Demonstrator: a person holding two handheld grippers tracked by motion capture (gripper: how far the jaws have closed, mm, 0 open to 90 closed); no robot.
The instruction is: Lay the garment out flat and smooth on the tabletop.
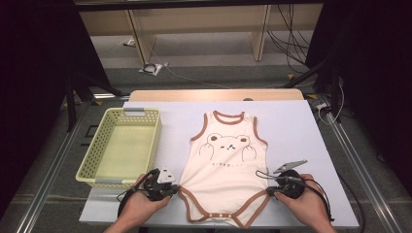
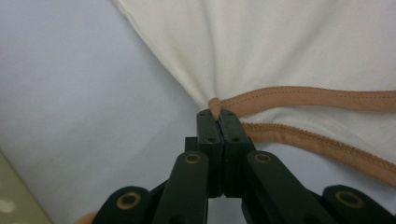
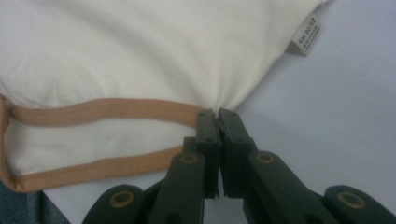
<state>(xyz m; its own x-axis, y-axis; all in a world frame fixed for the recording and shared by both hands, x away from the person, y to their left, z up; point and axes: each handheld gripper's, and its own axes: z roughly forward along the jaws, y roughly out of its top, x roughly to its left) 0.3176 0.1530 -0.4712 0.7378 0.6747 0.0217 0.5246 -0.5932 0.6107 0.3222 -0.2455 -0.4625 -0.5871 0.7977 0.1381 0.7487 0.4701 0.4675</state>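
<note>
A cream baby bodysuit with brown trim and a bear print lies flat on the white table sheet, neck away from me. My left gripper is shut on the bodysuit's left hip corner, where the brown leg trim bunches at the jaw tips. My right gripper is shut on the right hip corner; the fabric puckers into its tips. A small care label sticks out of the side seam.
A pale yellow-green plastic basket with nothing in it stands on the left of the table. A wooden strip runs along the far edge. Cables and shelf legs lie on the floor beyond.
</note>
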